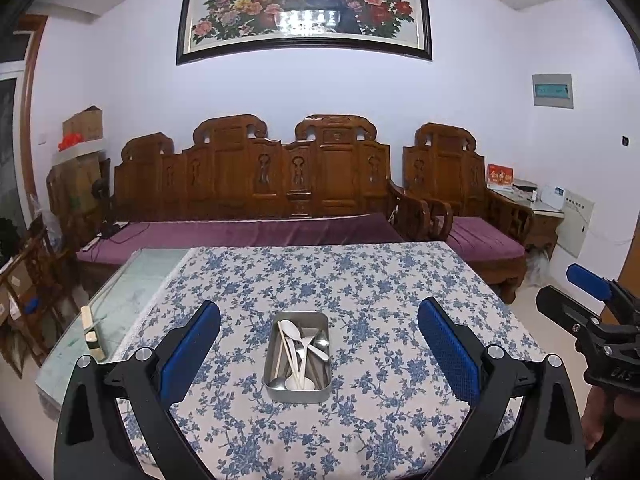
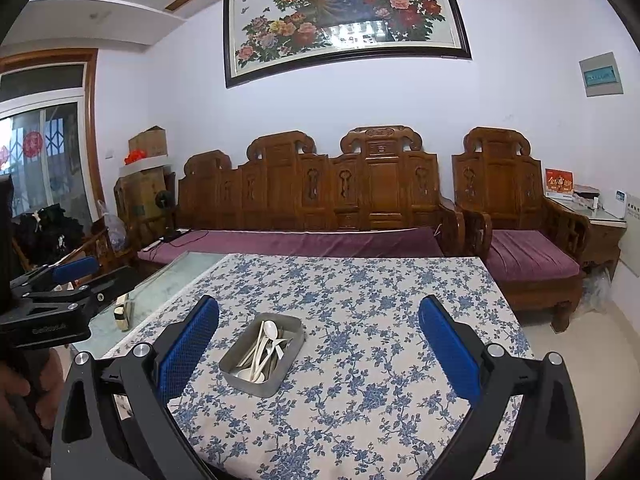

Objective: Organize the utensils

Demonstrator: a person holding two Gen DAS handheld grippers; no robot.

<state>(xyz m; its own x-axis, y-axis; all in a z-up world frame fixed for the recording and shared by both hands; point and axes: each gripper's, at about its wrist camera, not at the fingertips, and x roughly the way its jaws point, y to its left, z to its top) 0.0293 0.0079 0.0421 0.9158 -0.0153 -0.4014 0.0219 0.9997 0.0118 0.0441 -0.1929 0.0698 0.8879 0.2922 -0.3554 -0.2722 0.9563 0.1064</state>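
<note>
A metal tin (image 1: 298, 390) of white and steel spoons (image 1: 294, 336) and chopsticks (image 1: 280, 350) sits mid-tabletop on the floral cloth (image 1: 360, 280), toward the near edge. Left gripper (image 1: 319, 344) and right gripper (image 2: 319, 342) hover above the near edge, jaws spread wide, empty. A small wooden block (image 1: 91, 334) stands on the bare glass at the left edge.

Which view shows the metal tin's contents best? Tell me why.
The left wrist view: it looks nearly straight down into the metal tin, separating spoons and chopsticks. The right wrist view sees the metal tin at an angle, with utensils overlapping.
</note>
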